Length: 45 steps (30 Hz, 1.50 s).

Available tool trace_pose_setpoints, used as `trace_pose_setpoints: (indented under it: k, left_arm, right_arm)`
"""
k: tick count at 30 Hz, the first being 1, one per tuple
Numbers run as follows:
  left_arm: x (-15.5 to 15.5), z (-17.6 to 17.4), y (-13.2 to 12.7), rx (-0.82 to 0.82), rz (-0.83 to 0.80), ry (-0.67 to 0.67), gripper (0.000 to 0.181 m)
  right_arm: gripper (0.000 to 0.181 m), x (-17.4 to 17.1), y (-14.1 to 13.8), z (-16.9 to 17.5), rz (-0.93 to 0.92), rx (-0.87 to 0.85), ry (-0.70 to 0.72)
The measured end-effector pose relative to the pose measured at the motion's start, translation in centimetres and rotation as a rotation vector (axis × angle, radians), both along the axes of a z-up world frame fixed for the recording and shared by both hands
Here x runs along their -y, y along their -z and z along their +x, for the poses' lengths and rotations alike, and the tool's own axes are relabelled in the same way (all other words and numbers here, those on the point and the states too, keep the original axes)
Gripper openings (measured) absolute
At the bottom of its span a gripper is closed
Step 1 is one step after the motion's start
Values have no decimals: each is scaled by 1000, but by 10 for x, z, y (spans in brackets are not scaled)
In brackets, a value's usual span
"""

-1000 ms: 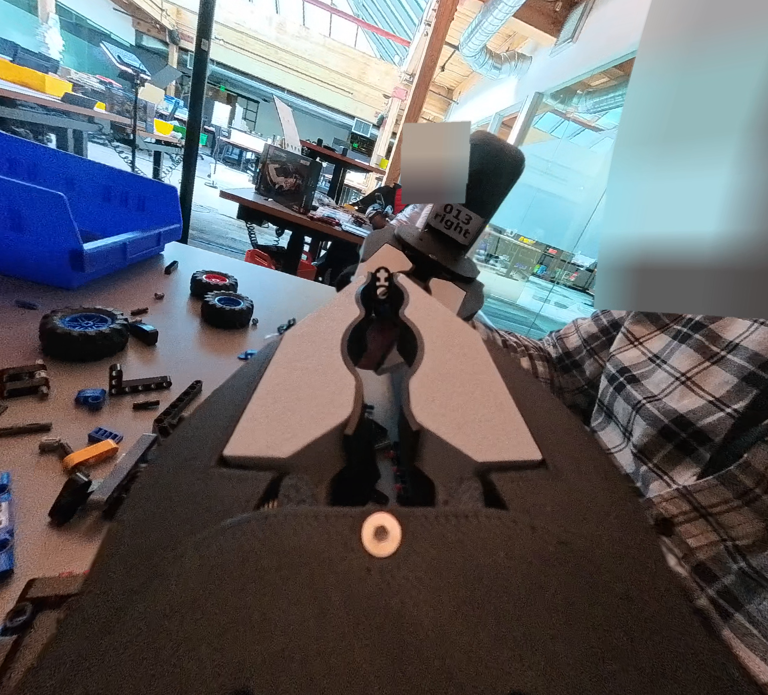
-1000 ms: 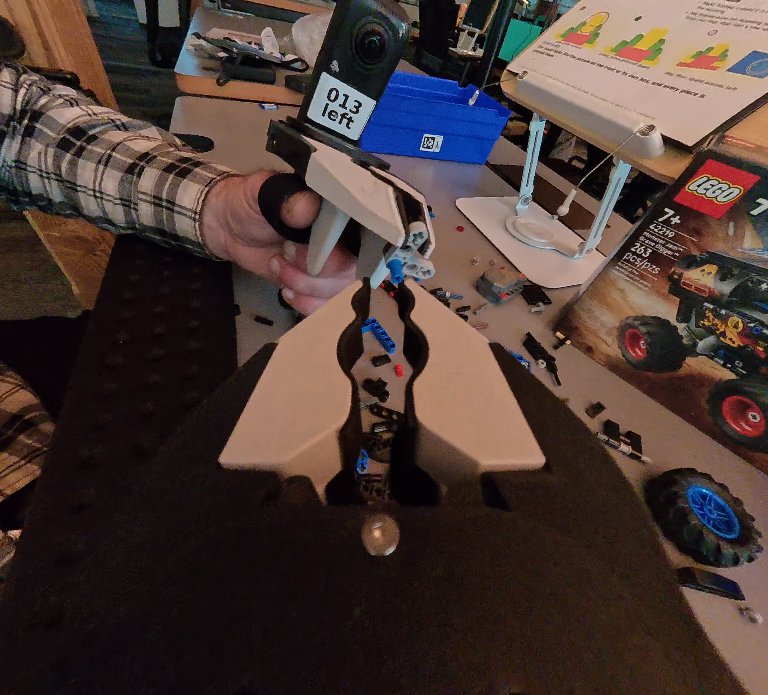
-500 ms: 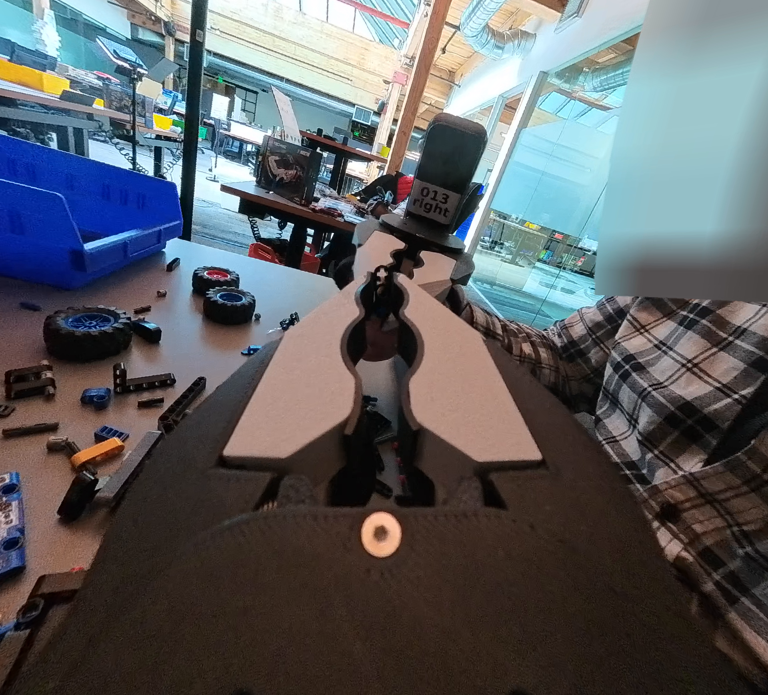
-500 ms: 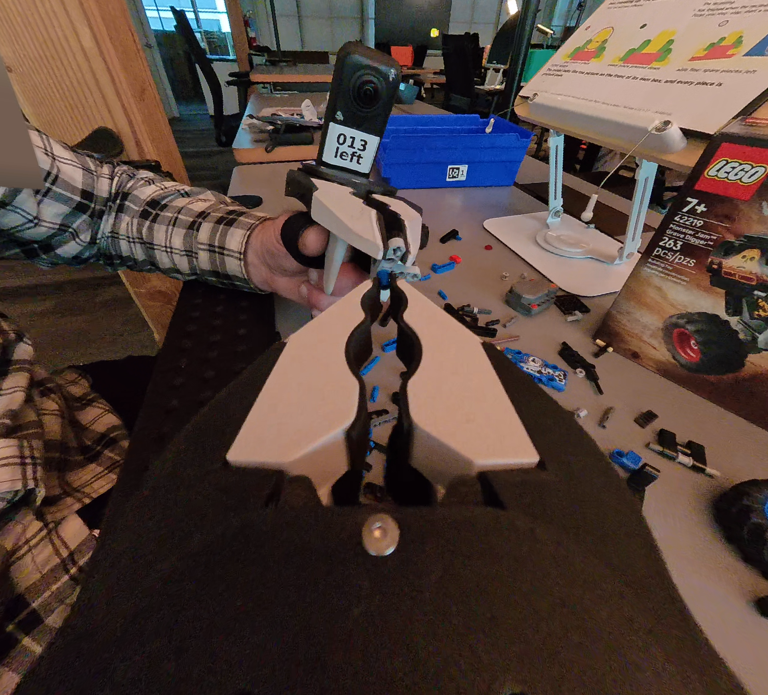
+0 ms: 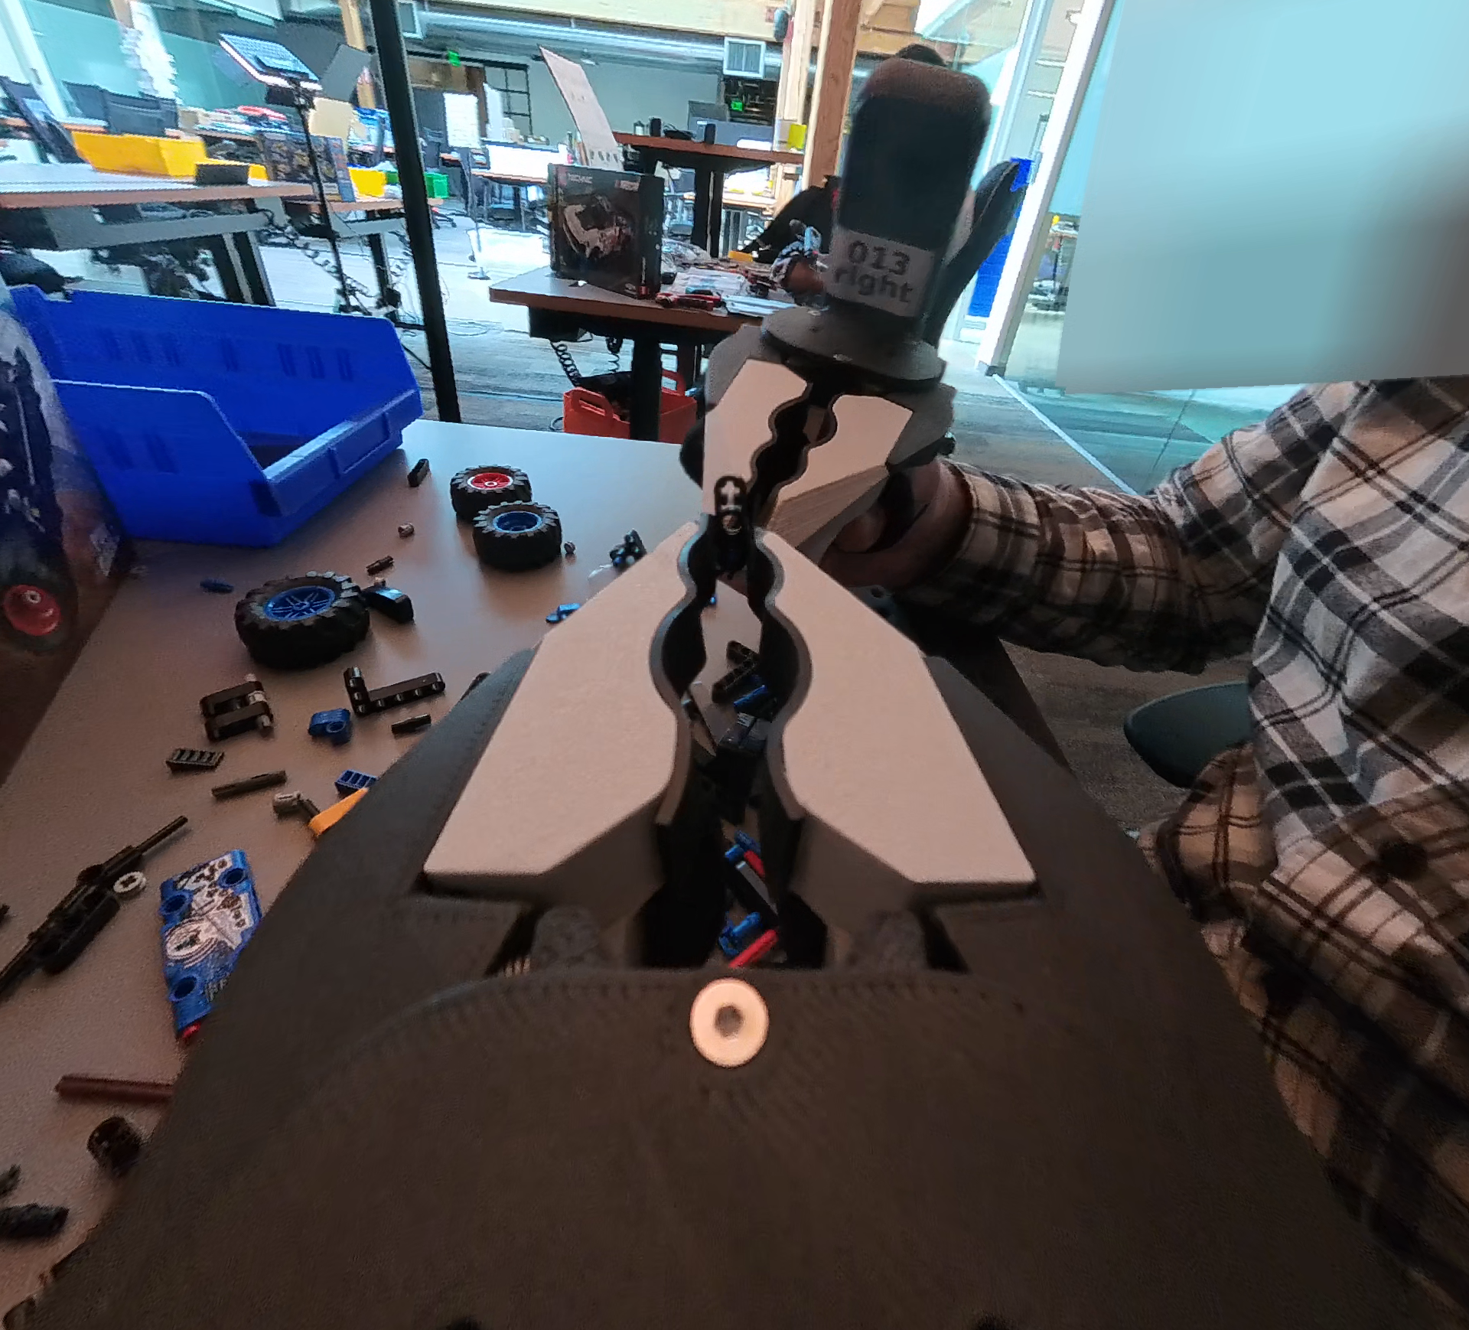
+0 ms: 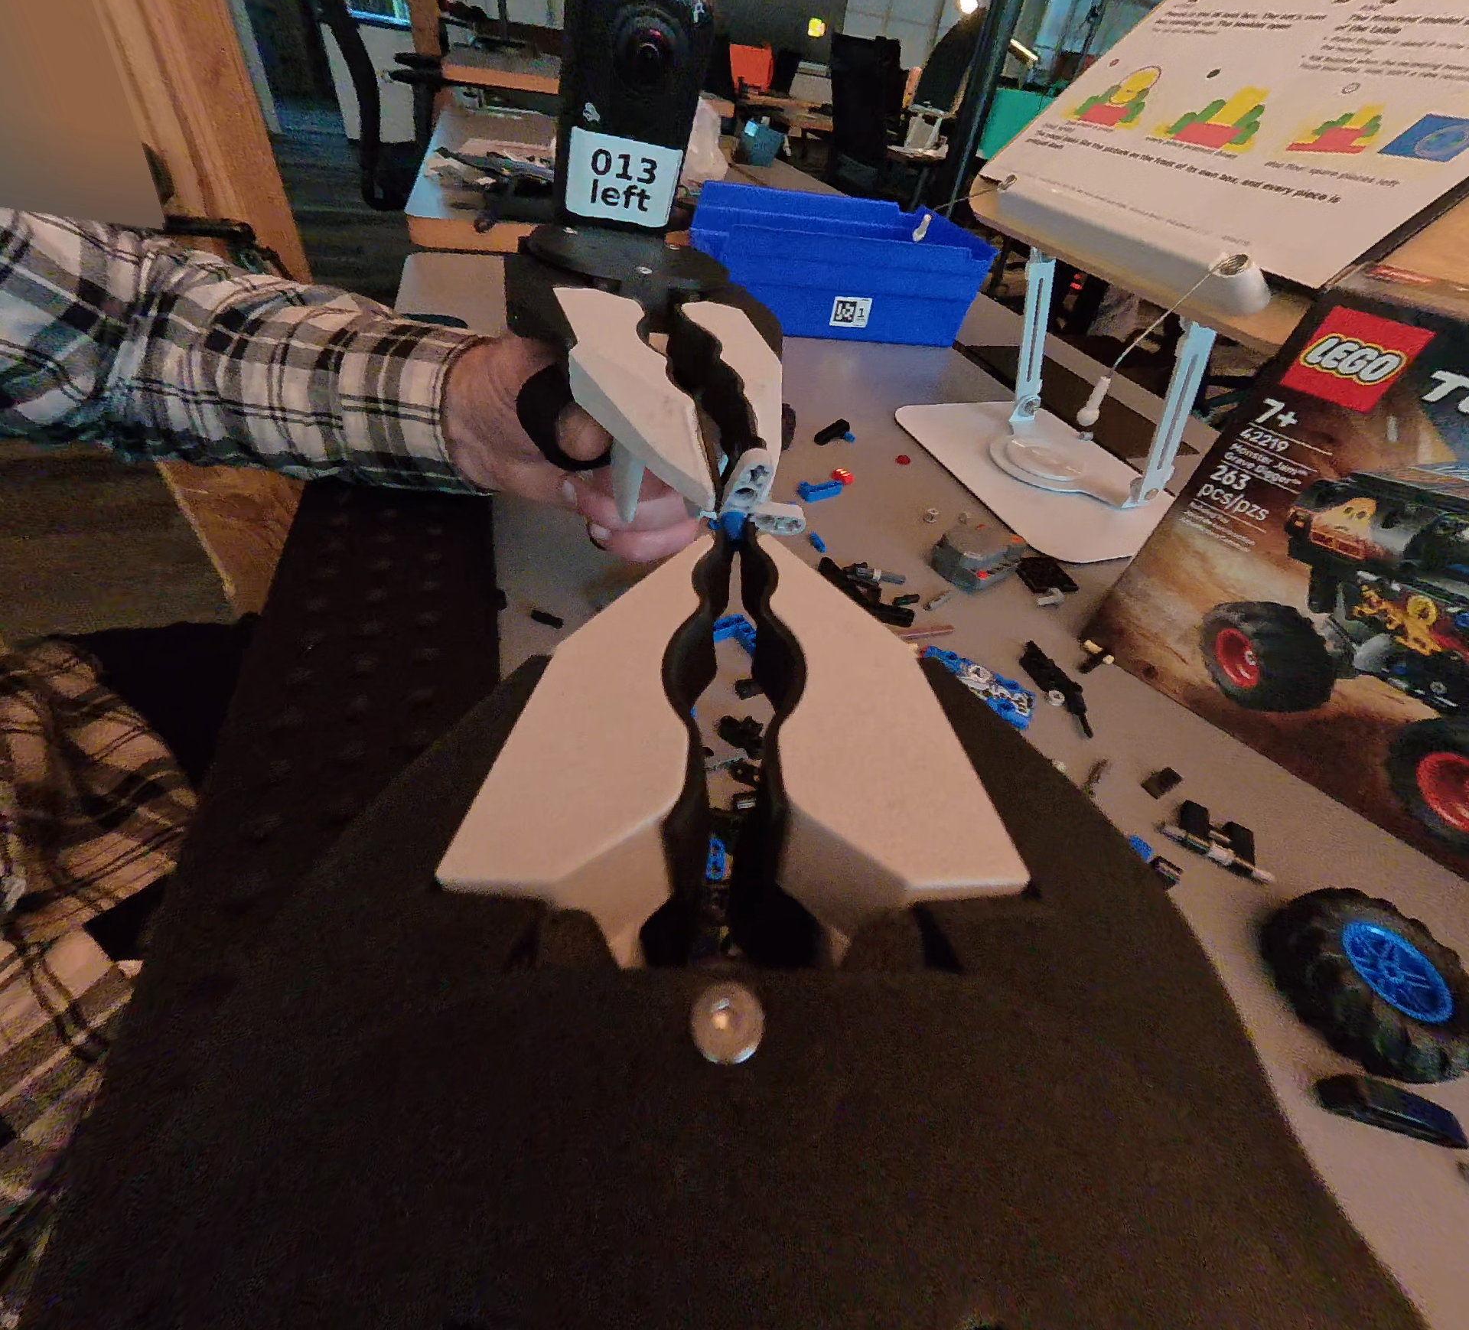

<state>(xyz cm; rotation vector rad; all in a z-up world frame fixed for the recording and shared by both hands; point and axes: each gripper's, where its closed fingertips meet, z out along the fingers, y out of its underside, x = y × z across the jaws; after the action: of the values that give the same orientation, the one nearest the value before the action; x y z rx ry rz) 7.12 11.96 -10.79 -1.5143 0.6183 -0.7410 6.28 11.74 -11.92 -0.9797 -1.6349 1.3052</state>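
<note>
Over the table (image 6: 890, 377), both claws meet tip to tip: left claw (image 6: 735, 497) pinches a grey-and-blue piece (image 6: 755, 497), right claw (image 6: 730, 536) squeezes its half-hidden blue end.

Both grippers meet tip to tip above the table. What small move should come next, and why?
Probably the right gripper should ease its blue piece straight into the grey beam assembly that the left gripper holds shut. The two already touch at the fingertips, so only a short, steady push along that line seems needed.
</note>
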Motion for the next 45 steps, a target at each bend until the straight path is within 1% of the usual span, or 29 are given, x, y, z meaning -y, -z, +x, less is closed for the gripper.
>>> trace_pose_setpoints:
  k: [3,5,6,7,8,9,10,11,13,14,16,18,20,21,22,23,26,29,31,32,33,34,39,43,44,45]
  left_arm:
    - [3,3,2,-42,7,5,3]
    - [5,0,-1,-35,12,2,4]
    - [7,-20,-16,45,42,-38,3]
    - [9,-47,-32,121,71,-94,3]
    - [10,-63,-33,107,82,-131,3]
    - [10,-58,-25,75,51,-103,4]
    - [7,-47,-18,52,42,-88,4]
    - [3,-35,-11,17,33,-74,3]
    - [-1,-25,-7,-49,42,-70,4]
    - [0,-22,-1,-92,29,-54,4]
    - [1,-21,12,-79,-36,-15,4]
    - [-2,-22,35,-175,-99,-27,5]
    - [-6,-23,45,-218,-126,-45,6]
    - [-8,-24,54,-262,-148,-57,8]
    - [-10,-26,62,-299,-173,-67,15]
    - [-10,-25,67,-310,-184,-68,18]
    - [-11,-14,62,-310,-153,-56,29]
    - [-10,-1,57,-267,-153,-7,33]
    - [-10,5,58,-265,-156,7,28]
    - [-8,8,58,-258,-160,27,22]
    - [-6,9,56,-251,-153,40,10]
    - [-6,9,54,-246,-139,36,4]
    - [-2,9,49,-261,-109,49,4]
    - [4,10,52,-302,-106,76,5]
    - [3,0,50,-305,-103,46,4]
    - [4,-18,42,-271,-95,4,4]
  right_arm:
    - [0,2,1,4,-9,2,-34]
    - [0,3,1,7,-25,0,-50]
    - [0,-6,-1,11,-32,-14,-25]
    - [0,-20,-8,20,-89,-45,-4]
    - [0,-32,-9,26,-121,-51,15]
    - [0,-35,-3,26,-100,-28,28]
    - [1,-31,-2,23,-85,-29,18]
    - [1,-24,-7,19,-84,-49,4]
    - [1,-12,-3,13,-51,-16,-27]
    - [1,-11,4,10,-34,14,-30]
    - [1,-9,15,8,-25,63,-37]
    - [2,-13,23,8,-24,97,-28]
    - [2,-16,32,7,-43,138,-30]
    - [2,-17,35,7,-47,156,-29]
    - [2,-19,38,6,-44,170,-22]
    - [2,-19,40,6,-40,179,-21]
    - [2,-15,46,5,-24,204,-36]
    - [2,-6,50,3,27,211,-57]
    - [2,-2,53,2,65,211,-66]
    - [1,-1,53,2,77,212,-68]
    - [1,-1,54,2,91,212,-65]
    - [1,0,54,3,94,209,-71]
    - [0,2,47,5,85,170,-82]
    - [0,5,49,9,78,174,-111]
    - [0,-1,51,10,89,180,-88]
    - [0,-13,48,15,69,159,-47]
